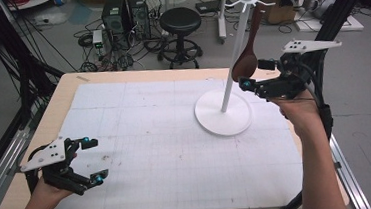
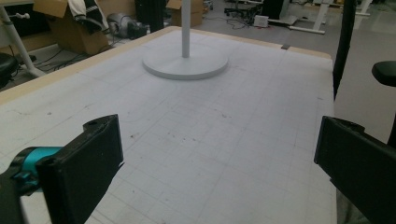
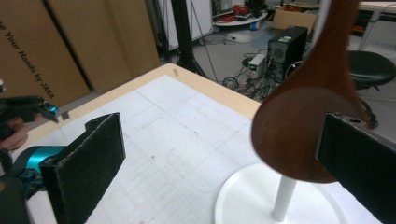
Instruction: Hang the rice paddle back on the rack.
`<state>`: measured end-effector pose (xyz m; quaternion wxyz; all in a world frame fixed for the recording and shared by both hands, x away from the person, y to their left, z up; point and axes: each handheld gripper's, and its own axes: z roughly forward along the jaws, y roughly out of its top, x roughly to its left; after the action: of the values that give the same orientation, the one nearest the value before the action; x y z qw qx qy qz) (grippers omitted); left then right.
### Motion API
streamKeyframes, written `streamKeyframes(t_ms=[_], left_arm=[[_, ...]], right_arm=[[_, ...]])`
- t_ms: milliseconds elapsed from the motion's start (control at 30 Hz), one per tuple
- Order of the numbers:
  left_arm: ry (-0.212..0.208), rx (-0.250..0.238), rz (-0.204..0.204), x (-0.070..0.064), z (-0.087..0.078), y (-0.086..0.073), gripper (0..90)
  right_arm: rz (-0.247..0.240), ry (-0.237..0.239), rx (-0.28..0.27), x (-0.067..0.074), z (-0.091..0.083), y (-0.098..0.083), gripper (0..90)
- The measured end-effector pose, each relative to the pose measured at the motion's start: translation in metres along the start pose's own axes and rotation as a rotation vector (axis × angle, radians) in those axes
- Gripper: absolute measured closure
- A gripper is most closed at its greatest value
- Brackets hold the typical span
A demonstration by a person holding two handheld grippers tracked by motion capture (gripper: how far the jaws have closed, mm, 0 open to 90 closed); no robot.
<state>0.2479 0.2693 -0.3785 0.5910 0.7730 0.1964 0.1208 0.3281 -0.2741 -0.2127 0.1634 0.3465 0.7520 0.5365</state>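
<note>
The dark brown wooden spoon hangs bowl-down from one of the hooks at the top of the tall white rack, its bowl dangling beside the pole above the rack's round white base at the far right of the white gridded table mat. The right gripper sits just beside the bowl with its jaws spread wide; in the right gripper view the bowl lies between the two black pads, nearer one of them, with neither pressing on it. This looks like the moment just after hanging, or just before taking hold. Either way, the next move calls for care not to knock the spoon off its hook. The left gripper rests low at the near left of the mat, jaws apart and holding nothing.
</note>
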Motion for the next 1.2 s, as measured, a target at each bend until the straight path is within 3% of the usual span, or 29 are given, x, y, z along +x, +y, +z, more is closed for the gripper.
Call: streamKeyframes(t_ms=[333,900,1200], left_arm=[[0.007,0.000,-0.003,0.000,0.000,0.001,1.8],[0.020,0.001,-0.011,0.001,-0.001,0.001,1.8],[0.026,-0.001,-0.018,0.001,-0.001,0.001,1.7]], right_arm=[[-0.027,0.026,-0.021,0.016,-0.003,-0.023,0.1],[-0.045,0.044,-0.059,0.030,-0.003,-0.063,0.1],[-0.054,0.069,-0.035,0.036,0.006,-0.075,0.1]])
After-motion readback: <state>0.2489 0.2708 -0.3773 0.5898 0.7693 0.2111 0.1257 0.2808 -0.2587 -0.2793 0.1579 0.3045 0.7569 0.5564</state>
